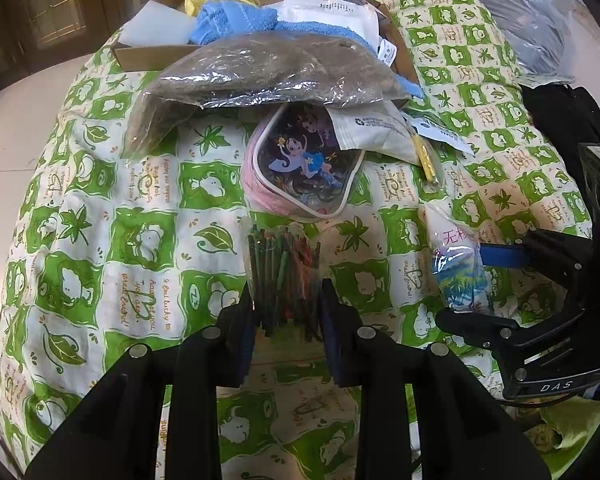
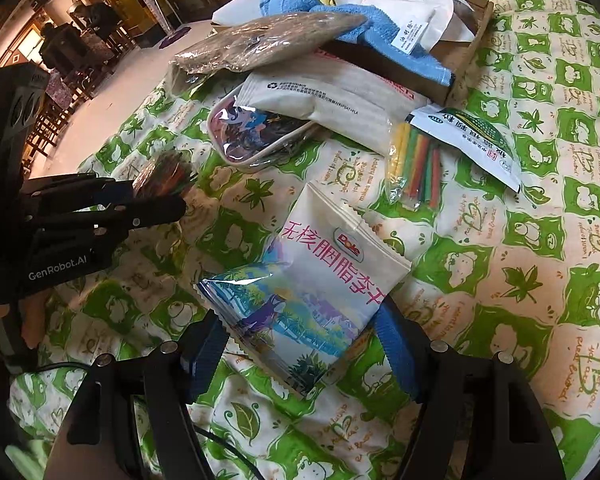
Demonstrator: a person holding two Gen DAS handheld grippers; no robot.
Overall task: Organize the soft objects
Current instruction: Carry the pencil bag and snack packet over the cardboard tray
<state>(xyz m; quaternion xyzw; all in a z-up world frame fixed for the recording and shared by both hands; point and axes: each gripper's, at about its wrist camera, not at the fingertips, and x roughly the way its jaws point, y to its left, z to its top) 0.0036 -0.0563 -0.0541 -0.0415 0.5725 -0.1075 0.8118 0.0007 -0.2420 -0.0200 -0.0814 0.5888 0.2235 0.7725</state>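
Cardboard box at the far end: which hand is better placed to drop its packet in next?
Left, marginally. The left gripper holds the bag of dark sticks roughly in line with the cardboard box; the right gripper with the Dole pouch sits further right.

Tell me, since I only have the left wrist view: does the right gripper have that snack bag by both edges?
Observer: Yes. The right gripper has a blue pad on each side edge of the snack bag.
Operator: And the yellow strip right of the cartoon pouch?
Observer: That is a clear bag of coloured sticks, with its top end under a green-and-white packet.
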